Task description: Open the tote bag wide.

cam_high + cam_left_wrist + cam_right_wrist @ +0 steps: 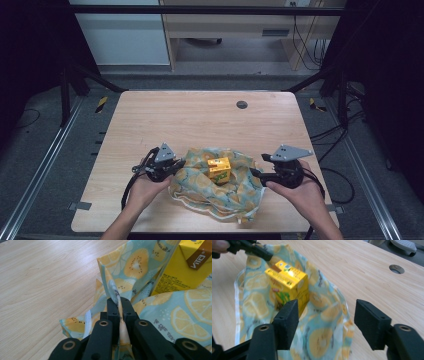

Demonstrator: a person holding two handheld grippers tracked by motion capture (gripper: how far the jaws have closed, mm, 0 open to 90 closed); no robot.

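A light-blue cloth (235,187) printed with citrus slices lies crumpled on the wooden table (200,120) near its front edge. A yellow drink carton (219,168) stands upright in the middle of the cloth (322,322). My left gripper (176,165) is shut on a fold of the cloth's left edge (110,282), pinched between its jaws, with the carton (180,270) close behind. My right gripper (256,173) is open at the cloth's right side, its jaws spread with the cloth's edge below them and the carton (288,283) just beyond. The left gripper (259,252) holds the cloth's far corner there.
A round cable hole (242,104) sits in the table's far part. Dark frame legs and cables stand on the floor on both sides, and a wooden desk (235,25) is behind the table.
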